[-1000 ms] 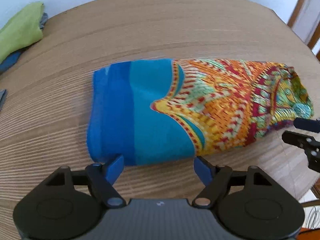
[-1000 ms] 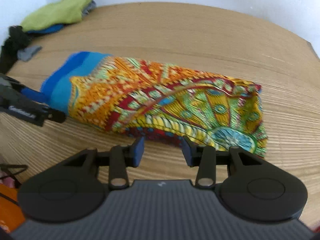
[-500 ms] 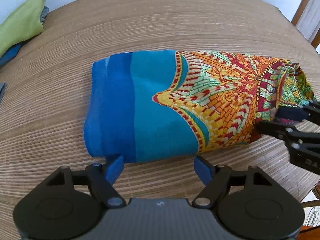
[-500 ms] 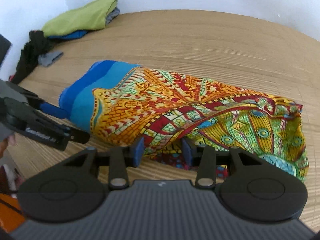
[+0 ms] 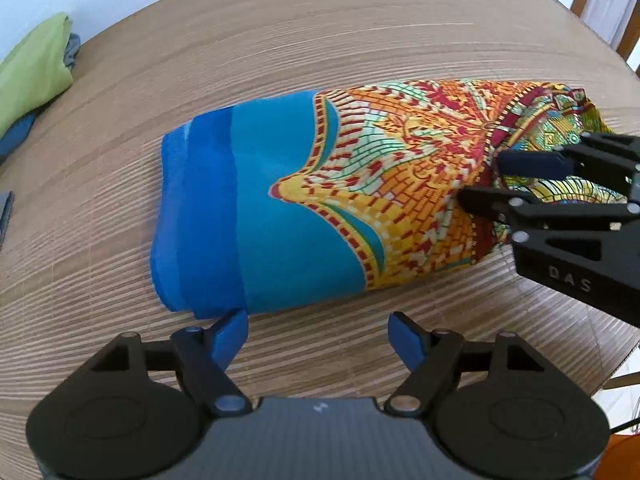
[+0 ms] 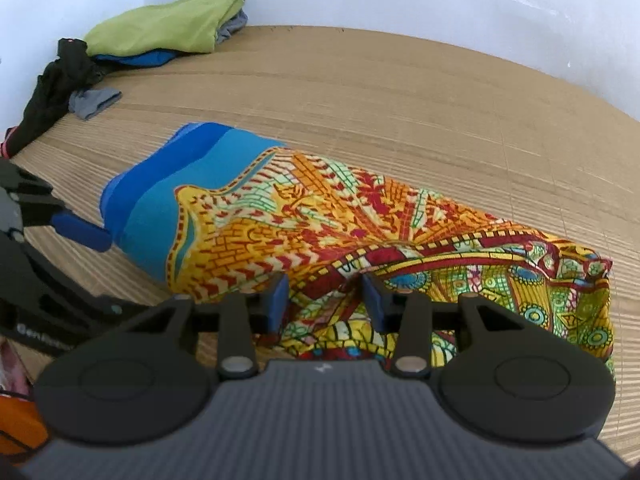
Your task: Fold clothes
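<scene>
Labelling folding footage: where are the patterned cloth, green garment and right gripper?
patterned cloth (image 5: 280,216): left wrist view, blue part.
green garment (image 6: 160,24): right wrist view, top fold.
right gripper (image 6: 324,300): right wrist view, between fingertips.

Black left gripper (image 5: 318,334), blue pads (image 5: 230,338), silver screws

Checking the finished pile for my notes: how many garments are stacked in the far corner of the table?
3 visible: a green garment on top, a grey one tucked beneath it, a blue one at the bottom. More may be hidden underneath.

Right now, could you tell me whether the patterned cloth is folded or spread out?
Folded: the patterned cloth lies as a compact layered strip on the table.
</scene>
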`<move>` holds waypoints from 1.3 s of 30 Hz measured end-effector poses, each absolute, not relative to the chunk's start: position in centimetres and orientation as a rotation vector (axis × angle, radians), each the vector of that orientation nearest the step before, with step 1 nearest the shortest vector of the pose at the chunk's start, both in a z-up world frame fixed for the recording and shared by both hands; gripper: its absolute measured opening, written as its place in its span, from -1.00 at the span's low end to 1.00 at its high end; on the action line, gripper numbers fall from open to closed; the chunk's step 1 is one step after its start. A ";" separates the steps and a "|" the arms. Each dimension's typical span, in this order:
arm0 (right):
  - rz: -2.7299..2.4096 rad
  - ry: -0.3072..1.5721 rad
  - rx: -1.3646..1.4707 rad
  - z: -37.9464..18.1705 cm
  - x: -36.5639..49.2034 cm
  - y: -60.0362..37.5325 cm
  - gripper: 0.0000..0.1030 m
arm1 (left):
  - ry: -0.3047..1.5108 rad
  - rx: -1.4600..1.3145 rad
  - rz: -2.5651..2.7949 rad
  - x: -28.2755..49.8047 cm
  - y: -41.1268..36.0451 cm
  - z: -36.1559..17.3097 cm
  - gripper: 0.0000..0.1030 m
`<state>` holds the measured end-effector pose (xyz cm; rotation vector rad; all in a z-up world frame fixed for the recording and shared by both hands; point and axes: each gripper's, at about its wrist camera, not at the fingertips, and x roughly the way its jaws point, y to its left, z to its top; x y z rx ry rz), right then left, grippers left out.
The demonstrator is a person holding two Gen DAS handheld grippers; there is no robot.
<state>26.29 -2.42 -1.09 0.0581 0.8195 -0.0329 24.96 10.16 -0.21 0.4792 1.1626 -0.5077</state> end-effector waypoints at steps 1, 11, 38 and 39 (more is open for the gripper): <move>-0.030 0.812 0.061 -1.1 26.2 -2.5 -0.16 | 1.162 0.483 -0.509 24.9 10.0 -0.2 0.53; -0.087 0.819 -0.008 -0.3 24.3 -3.9 -0.16 | 1.033 0.422 -0.601 24.0 7.8 2.5 0.53; -0.152 0.966 -0.066 -1.6 23.2 -6.4 -0.16 | 0.991 0.510 -0.503 29.1 2.4 -0.7 0.54; -0.151 0.966 -0.070 -1.6 23.2 -6.3 -0.16 | 0.995 0.503 -0.500 29.3 2.4 -0.6 0.54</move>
